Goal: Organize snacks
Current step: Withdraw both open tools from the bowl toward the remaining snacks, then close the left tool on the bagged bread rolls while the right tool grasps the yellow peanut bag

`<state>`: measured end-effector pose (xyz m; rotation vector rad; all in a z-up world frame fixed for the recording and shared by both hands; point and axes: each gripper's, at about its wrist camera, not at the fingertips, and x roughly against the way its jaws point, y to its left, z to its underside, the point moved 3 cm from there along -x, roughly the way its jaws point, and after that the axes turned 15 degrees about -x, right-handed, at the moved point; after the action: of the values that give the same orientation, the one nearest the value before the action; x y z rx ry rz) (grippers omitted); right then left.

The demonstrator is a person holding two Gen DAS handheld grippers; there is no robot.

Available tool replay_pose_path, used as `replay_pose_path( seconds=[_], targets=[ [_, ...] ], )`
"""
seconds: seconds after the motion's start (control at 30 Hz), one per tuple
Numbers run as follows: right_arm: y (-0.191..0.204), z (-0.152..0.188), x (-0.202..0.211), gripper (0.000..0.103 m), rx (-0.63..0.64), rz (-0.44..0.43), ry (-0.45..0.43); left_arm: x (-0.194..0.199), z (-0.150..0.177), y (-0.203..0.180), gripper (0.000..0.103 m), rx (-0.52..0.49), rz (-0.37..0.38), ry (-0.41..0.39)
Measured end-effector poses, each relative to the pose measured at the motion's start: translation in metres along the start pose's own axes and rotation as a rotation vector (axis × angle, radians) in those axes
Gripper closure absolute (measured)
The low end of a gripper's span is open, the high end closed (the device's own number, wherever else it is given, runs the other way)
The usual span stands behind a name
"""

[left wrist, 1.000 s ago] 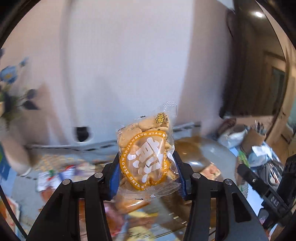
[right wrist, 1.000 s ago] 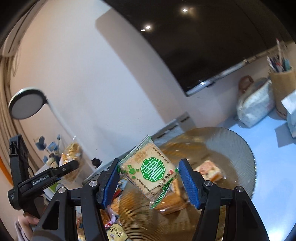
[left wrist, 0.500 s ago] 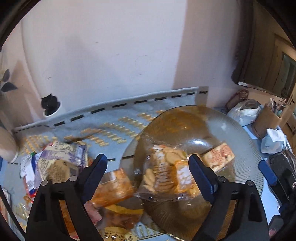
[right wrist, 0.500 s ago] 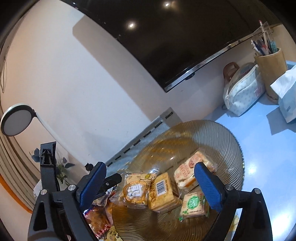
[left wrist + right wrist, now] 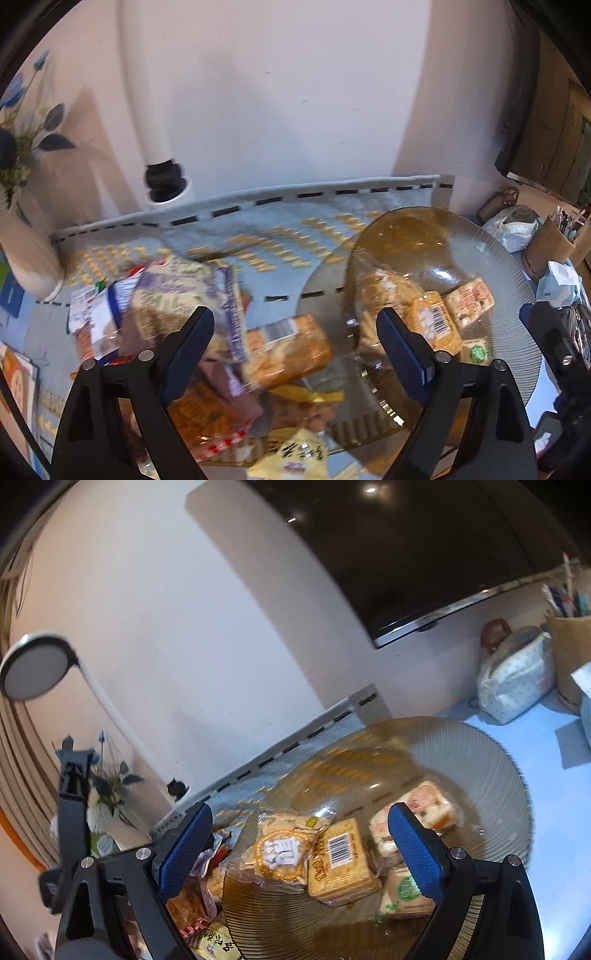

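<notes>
In the left wrist view the left gripper (image 5: 295,343) fills the lower frame, black arms with blue ribbed pads, jaws wide and holding nothing, tilted down over a blurred pile of crinkly packets (image 5: 221,350) at lower centre on a pale blue woven mat (image 5: 280,236) with orange marks. Right of it sits a ribbed amber glass bowl (image 5: 509,280). In the right wrist view the right gripper (image 5: 299,842) also stands with jaws wide and empty, low in the frame just above the bowl (image 5: 491,760). Inside the bowl lie clear-wrapped square biscuit packs: a round-label pack (image 5: 280,853), a barcode pack (image 5: 341,860), a green-label pack (image 5: 402,890) and a pink pack (image 5: 428,805). Further back on the blue bench (image 5: 554,775) stands a white dotted pouch (image 5: 517,675), under a dark screen (image 5: 424,546) at upper right.
</notes>
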<state>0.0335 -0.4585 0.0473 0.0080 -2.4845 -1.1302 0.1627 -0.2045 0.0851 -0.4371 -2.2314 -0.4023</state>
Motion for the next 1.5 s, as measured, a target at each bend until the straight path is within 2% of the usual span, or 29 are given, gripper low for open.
replay_pose_path(
  seconds=[0.33,0.43,0.53,0.73,0.87,0.93,1.0,1.13,1.2,1.3,1.5],
  targets=[
    [0.037,0.022,0.001,0.007,0.098,-0.081,-0.016,0.041,0.024,0.063,0.014,0.065,-0.065,-0.016],
    [0.049,0.034,0.006,0.007,0.102,-0.143,-0.024,0.052,0.037,0.088,0.014,0.1,-0.088,-0.017],
    [0.065,0.055,0.003,0.007,0.138,-0.184,0.03,0.056,0.059,0.112,0.013,0.136,-0.117,0.002],
    [0.082,0.096,-0.015,0.007,0.206,-0.195,0.145,0.048,0.106,0.141,0.013,0.215,-0.108,0.058],
    [0.091,0.121,-0.027,0.007,0.276,-0.164,0.197,0.039,0.134,0.152,0.013,0.27,-0.076,0.087],
    [0.093,0.131,-0.035,0.006,0.307,-0.141,0.219,0.037,0.144,0.157,0.007,0.312,-0.027,0.061],
    [0.097,0.14,-0.039,0.007,0.367,-0.09,0.201,0.035,0.148,0.16,0.005,0.344,-0.002,0.058],
    [0.106,0.152,-0.041,0.007,0.404,-0.125,0.215,0.027,0.151,0.157,0.005,0.362,0.067,0.035],
    [0.108,0.157,-0.047,0.007,0.421,-0.114,0.243,0.023,0.154,0.154,0.005,0.365,0.092,0.024],
    [0.103,0.168,-0.063,0.007,0.406,-0.073,0.312,0.018,0.16,0.154,0.002,0.39,0.119,-0.01],
    [0.088,0.174,-0.087,0.007,0.377,0.066,0.368,0.008,0.171,0.156,0.0,0.455,0.197,-0.075]
  ],
)
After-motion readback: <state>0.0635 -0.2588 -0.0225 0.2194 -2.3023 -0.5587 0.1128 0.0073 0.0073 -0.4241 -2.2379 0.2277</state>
